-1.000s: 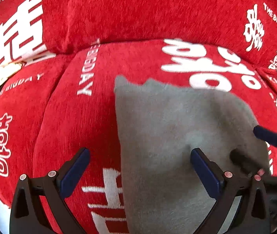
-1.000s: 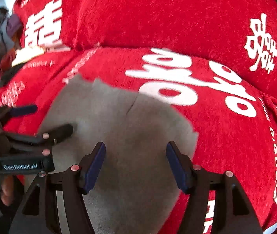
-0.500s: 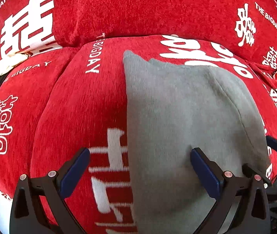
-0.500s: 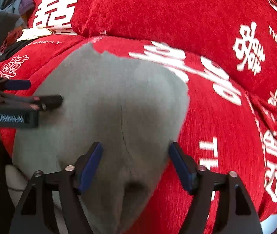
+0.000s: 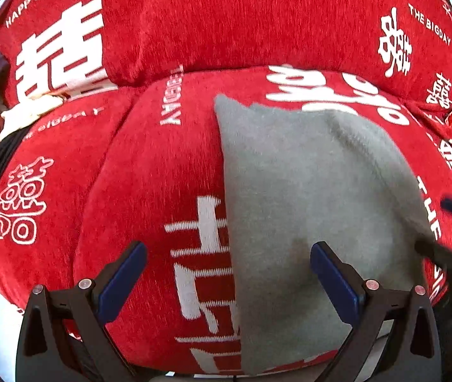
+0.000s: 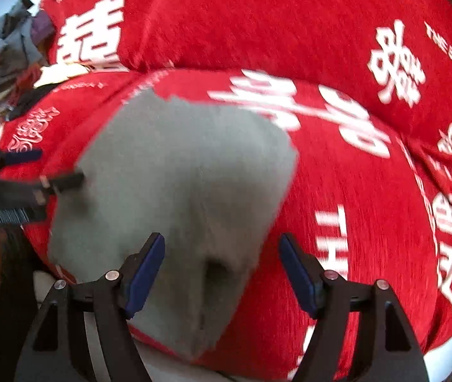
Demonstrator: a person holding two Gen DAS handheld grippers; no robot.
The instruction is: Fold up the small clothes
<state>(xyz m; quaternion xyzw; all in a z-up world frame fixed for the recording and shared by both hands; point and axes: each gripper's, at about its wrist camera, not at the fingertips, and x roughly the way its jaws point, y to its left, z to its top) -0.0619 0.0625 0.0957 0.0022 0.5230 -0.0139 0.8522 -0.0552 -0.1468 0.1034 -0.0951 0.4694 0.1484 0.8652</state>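
Left wrist view shows a grey garment [image 5: 305,197] lying flat on a red sofa cover [image 5: 149,172] printed with white characters and lettering, filling the centre and right of the frame and running down to the lower edge. The left gripper [image 5: 229,277] stands spread wide at the bottom of the frame with nothing between its blue pads: its left finger is over bare red cover, its right finger [image 5: 334,280] is over the grey cloth, and the garment's straight left edge runs down between the two. Whether the right finger touches the cloth cannot be told. At the right edge of this view the tips of the right gripper [image 5: 448,229] show, dark and blurred, just beside the garment's right edge. Right wrist view, which is blurred, has the same garment [image 6: 187,172] in the centre and lower left, with a seam or crease running down its lower part. The right gripper [image 6: 222,273] is also spread apart and holds nothing; the garment's lower right part lies in the gap between its pads, near the left pad [image 6: 146,270], while the right pad is over red cover. The left gripper [image 6: 38,168] reaches in from the left edge, its lower finger at the garment's left edge. A pile of other clothes [image 6: 12,47] sits in the upper left.
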